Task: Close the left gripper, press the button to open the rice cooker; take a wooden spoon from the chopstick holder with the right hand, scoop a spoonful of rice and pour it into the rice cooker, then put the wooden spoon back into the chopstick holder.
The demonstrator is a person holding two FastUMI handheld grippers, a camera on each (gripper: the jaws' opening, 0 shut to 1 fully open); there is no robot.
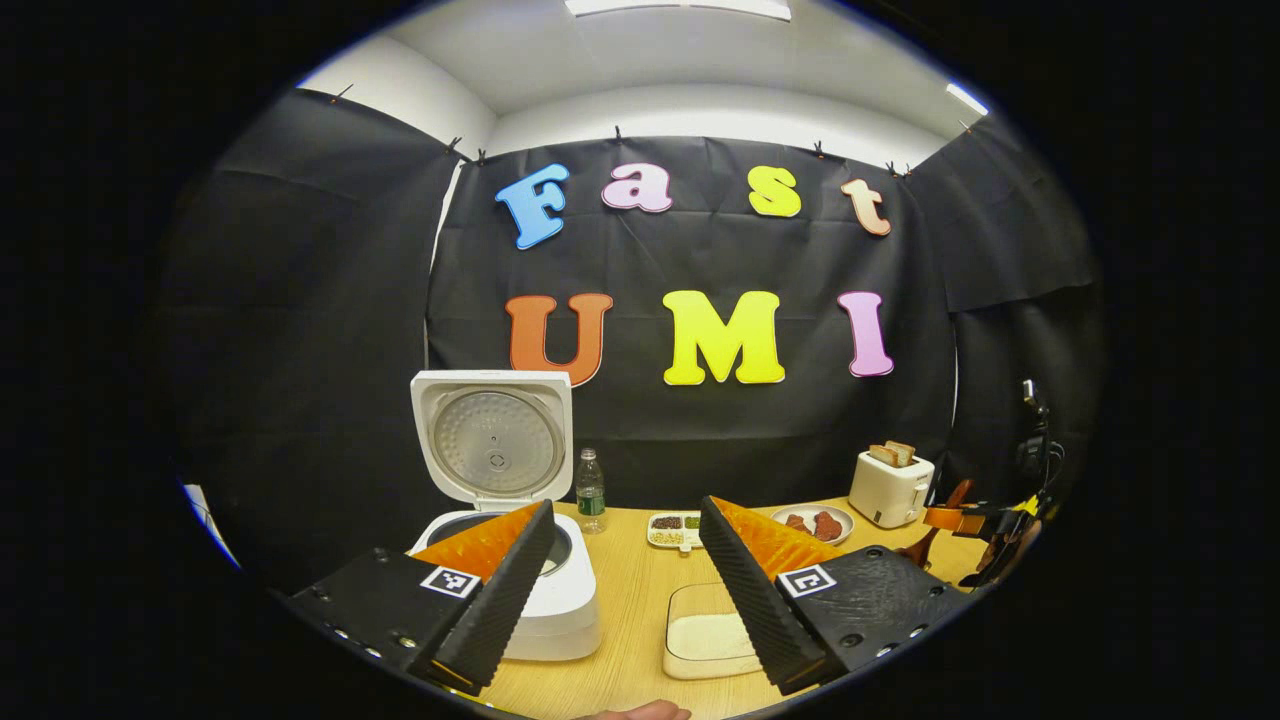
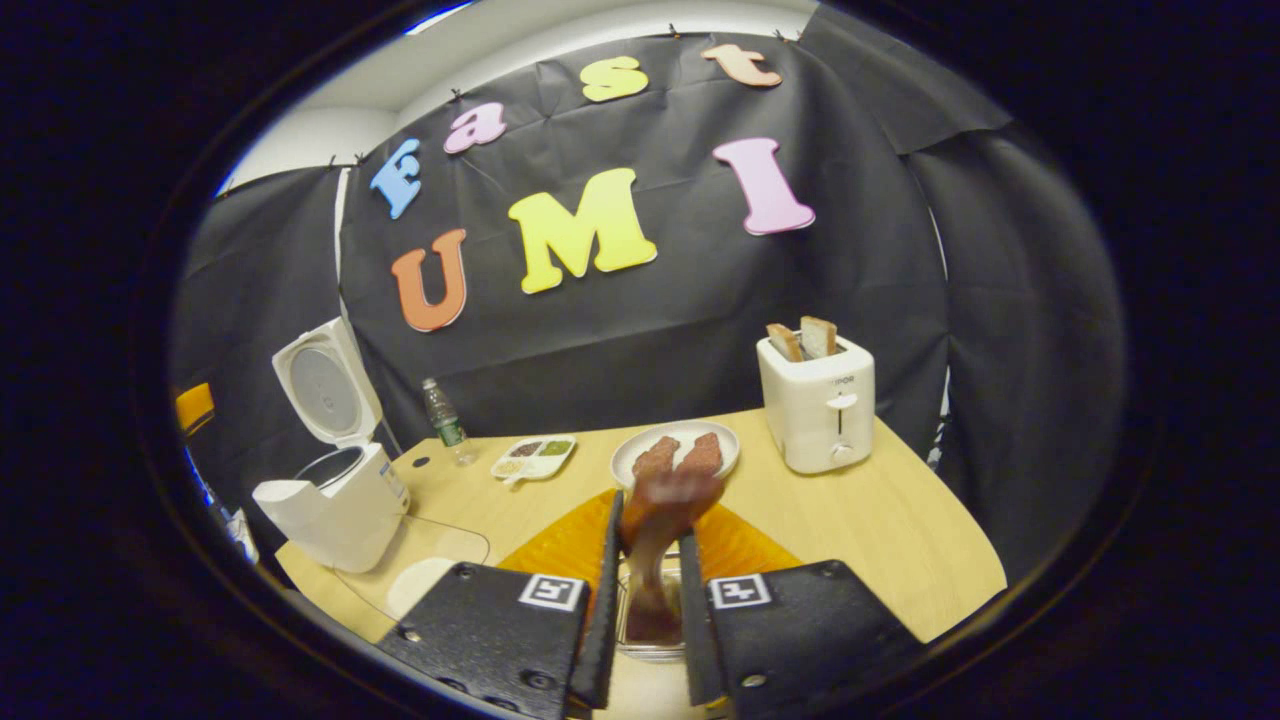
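In the left gripper view the left claw point(image 1: 625, 560) hangs over the wooden worktop point(image 1: 630, 600) with its fingers spread wide and nothing between them. Behind its left finger stands the white rice cooker point(image 1: 555, 620), its lid point(image 1: 492, 437) swung up and upright so that the metal inner plate faces forward and the pot is open. Between the fingers, near the front edge, lies a shallow tray of white rice point(image 1: 705, 640). Farther back stand a small water bottle point(image 1: 590, 492), just beside the cooker, a divided dish of seeds or beans point(image 1: 673, 529) and a plate with brownish pieces of food point(image 1: 812, 523). A white toaster point(image 1: 890, 488) with two slices of bread sticking up sits at the far right, and beyond it, at the edge of this view, the right claw point(image 1: 965, 520) appears with a piece of wood at it.

In the right gripper view the right claw point(image 2: 648, 590) is pressed close on the handle of the wooden spoon point(image 2: 660, 530), which rises between the fingers, bowl end uppermost and blurred. Directly below the spoon a container shows between the fingers, too hidden to tell what it is. The plate, the toaster, the divided dish, the bottle and the open rice cooker stand beyond on the worktop, the cooker well apart at the left
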